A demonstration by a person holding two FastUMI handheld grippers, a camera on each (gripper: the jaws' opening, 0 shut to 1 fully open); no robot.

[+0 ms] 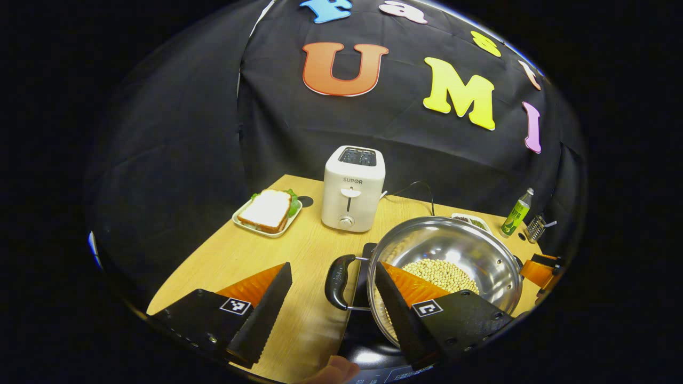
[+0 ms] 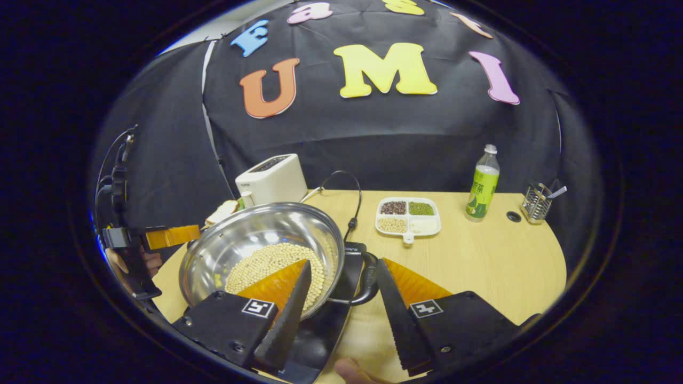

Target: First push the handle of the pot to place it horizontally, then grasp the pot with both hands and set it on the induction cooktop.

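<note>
A steel pot [image 1: 453, 250] holding pale beans rests on the black induction cooktop [image 1: 368, 349] near the table's front edge. My left gripper [image 1: 333, 265] is open, and the pot's black loop handle [image 1: 336, 280] lies between its fingers, untouched. In the right gripper view the pot [image 2: 256, 240] sits left of centre on the cooktop [image 2: 320, 330]. My right gripper [image 2: 344, 262] is open around the other black handle [image 2: 368, 282], one finger over the pot's rim. Each view also shows the opposite gripper at the pot's far side: right gripper [image 1: 539, 269], left gripper [image 2: 165, 236].
A white toaster [image 1: 352, 194] stands behind the pot, with a sandwich on a plate [image 1: 269, 213] to its left. A divided dish of beans [image 2: 408, 216], a green bottle [image 2: 483, 184] and a wire holder [image 2: 538, 202] sit on the wooden table [image 2: 491, 266]. A black cable [image 2: 352, 205] runs to the cooktop.
</note>
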